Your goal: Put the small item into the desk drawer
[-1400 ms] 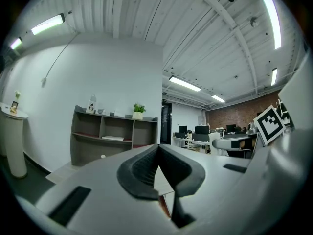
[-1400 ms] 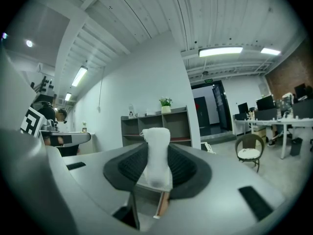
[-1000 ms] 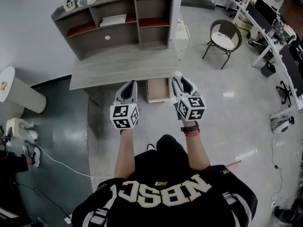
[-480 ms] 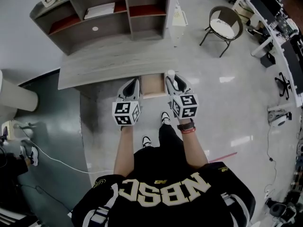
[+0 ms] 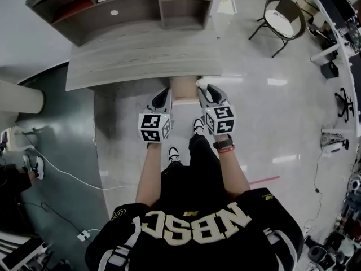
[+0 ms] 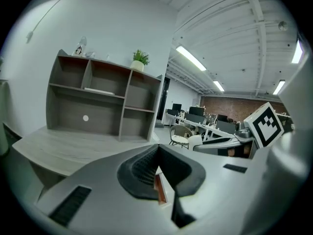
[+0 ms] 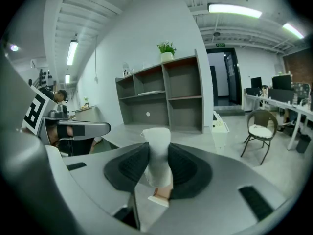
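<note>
Rt gripper point(image 7: 156, 166) is clamped on the small item point(image 7: 157, 141), a white, soft-looking thing; the jaws have just been closing on its mid-body. It's prob light & squashy, so don't squeeze harder and keep hold at the middle. Item sits by the open drawer's point(image 5: 183, 88) right edge. Lt gripper point(image 6: 157, 169) is pinched together, empty, at the drawer's left edge.

Open-plan office; rows of desks point(image 7: 275, 104) with monitors point(image 7: 282, 81); a chair point(image 7: 259, 131); grey shelving unit point(image 7: 166, 94); ceiling strip lights point(image 7: 234, 10).

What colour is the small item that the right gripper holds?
The small item is white. It shows best in the right gripper view.
</note>
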Motion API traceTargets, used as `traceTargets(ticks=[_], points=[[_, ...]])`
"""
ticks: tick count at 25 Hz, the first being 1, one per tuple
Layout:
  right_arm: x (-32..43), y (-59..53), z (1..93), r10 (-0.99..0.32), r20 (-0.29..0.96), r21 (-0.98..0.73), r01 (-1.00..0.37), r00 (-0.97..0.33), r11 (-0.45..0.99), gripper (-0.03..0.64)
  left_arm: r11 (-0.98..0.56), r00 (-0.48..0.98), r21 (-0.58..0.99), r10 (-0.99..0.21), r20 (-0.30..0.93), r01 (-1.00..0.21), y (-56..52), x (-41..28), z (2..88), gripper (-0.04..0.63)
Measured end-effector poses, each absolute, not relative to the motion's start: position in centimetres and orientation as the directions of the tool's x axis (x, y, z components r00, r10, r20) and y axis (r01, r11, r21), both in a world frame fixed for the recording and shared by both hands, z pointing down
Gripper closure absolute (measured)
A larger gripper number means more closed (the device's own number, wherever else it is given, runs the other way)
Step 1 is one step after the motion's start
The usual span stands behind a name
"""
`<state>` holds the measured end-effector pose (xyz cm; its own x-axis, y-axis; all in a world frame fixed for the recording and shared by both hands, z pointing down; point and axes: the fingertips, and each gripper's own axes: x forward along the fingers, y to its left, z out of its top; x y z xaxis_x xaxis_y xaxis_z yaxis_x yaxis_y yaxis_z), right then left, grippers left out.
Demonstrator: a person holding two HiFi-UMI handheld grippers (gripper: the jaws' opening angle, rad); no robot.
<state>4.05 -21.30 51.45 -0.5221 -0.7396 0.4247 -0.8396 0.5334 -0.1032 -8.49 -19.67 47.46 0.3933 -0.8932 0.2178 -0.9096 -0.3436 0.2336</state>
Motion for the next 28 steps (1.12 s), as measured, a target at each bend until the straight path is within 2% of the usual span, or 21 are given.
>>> traceTargets(ticks=[12, 28], points=[[1.0, -22.1, 59.1, -0.583, 0.546, -0.118, -0.744, -0.602, 0.658, 0.494, -0.298, 0.382, 0.281, -0.868, 0.317, -0.912, -20.4, -9.0, 53.8, 0.583], [-1.5, -24.3, 68.2, -0.413, 0.701, -0.025, -0.599, -0.581, 0.8, 0.491, -0.239, 0.366, 0.329, -0.835, 0.412, -0.914, -22.0, -10.0, 60.2, 0.583]])
